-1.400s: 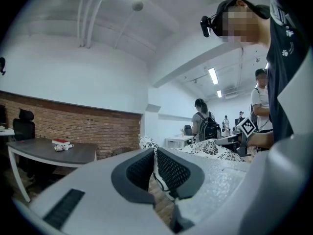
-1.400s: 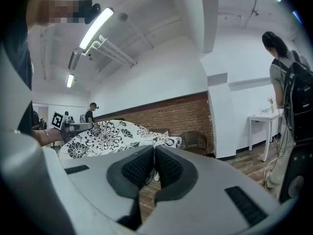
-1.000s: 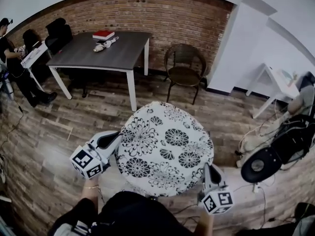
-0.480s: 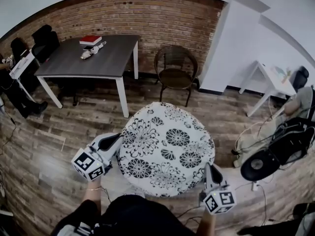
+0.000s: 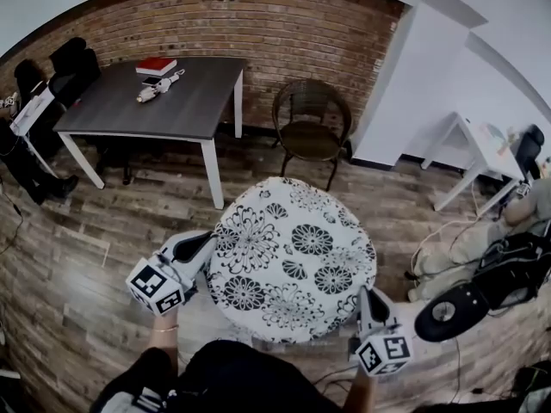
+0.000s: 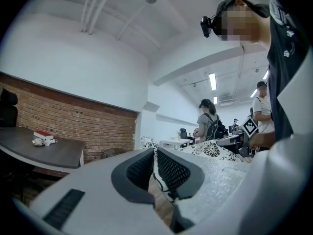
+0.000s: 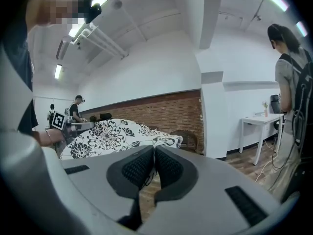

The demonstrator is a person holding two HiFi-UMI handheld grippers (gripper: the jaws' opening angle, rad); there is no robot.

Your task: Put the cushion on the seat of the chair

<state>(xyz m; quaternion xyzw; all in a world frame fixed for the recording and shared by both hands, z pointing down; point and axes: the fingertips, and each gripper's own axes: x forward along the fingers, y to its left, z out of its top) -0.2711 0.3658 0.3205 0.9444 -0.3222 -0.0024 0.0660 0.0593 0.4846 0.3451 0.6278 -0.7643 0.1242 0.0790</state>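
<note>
Step in hand: carry, cushion lifted and not yet delivered. The left hand-held gripper [image 5: 204,242] has its jaws closed down on the cushion [image 5: 293,261] at the left edge. The left gripper view shows a thin fold of the patterned cover pinched between the ribbed pads [image 6: 168,169], with no open gap beyond it. The right hand-held gripper [image 5: 365,297] is likewise closed on the cushion's near right edge; its own view shows the pads almost together with a sliver of the cover caught between them. The cushion spans the space between the two grippers, held roughly flat and clear of the floor [image 5: 129,222], its bulk lying ahead of both. The chair [image 5: 312,132] stands well ahead of the grippers, a little nearer the right gripper's line, against the brick wall [image 5: 284,33]; its seat [image 5: 312,134] appears bare. A counter [image 5: 172,101] stands ahead and left of the left gripper, beside the chair. Judgement: the task is perhaps half done, with grasp and lift complete and transport and placement outstanding. The next move calls for carrying the cushion forward to the chair with both grips kept equal. It must then be lowered level inside the arms onto the seat before either gripper releases. Risk: a thin edge pinch may slip if the cushion sags.
</note>
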